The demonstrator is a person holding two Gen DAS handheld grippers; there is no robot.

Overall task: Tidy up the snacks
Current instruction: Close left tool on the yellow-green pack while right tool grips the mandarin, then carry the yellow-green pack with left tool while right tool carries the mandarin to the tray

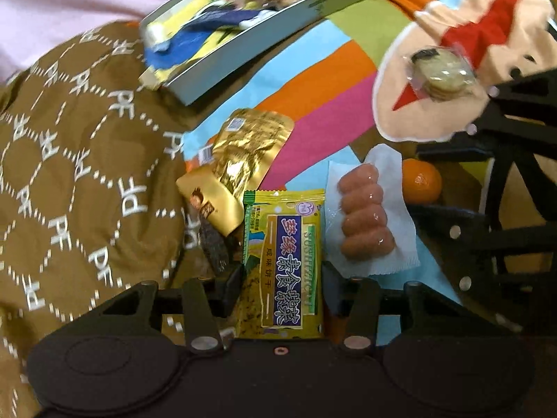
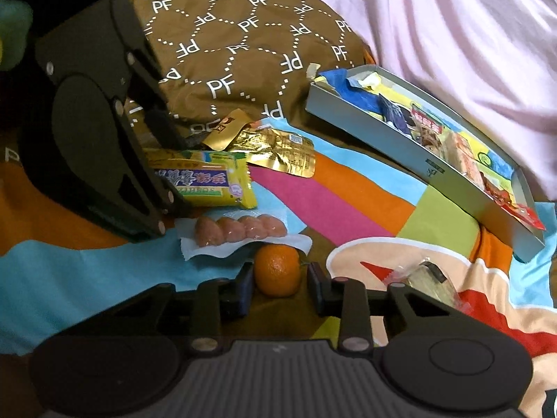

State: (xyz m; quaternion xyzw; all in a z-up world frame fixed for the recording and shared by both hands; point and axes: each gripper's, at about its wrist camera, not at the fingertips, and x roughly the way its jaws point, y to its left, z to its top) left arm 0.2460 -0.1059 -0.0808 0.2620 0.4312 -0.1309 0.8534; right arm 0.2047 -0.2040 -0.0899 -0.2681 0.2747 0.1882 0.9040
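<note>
- The left gripper (image 1: pixel 282 289) has its jaws pressed on the two long edges of a yellow cracker packet (image 1: pixel 283 261) with a blue label band and green ends; the packet runs straight out between the fingers.
- The right gripper (image 2: pixel 278 287) has a small orange mandarin (image 2: pixel 277 273) between its fingers; the left finger touches the fruit, while a thin gap seems to remain at the right pad, so a firm grip cannot be told.
- Just beyond the mandarin, and right of the left gripper, lies a clear sealed pack of four pink sausages (image 1: pixel 365 216) on the colourful striped cloth (image 1: pixel 323 80).
- Ahead and left of the left gripper, a crumpled gold foil pouch (image 1: pixel 243 153) rests partly on a brown quilted fabric (image 1: pixel 69 139) printed with white letters.
- To the right of the right gripper lies a clear-wrapped round biscuit (image 1: pixel 440 75).
- Farthest out, a shallow grey box (image 2: pixel 410 156) holds assorted bright snack packets, against pale pink fabric (image 2: pixel 452 28).
</note>
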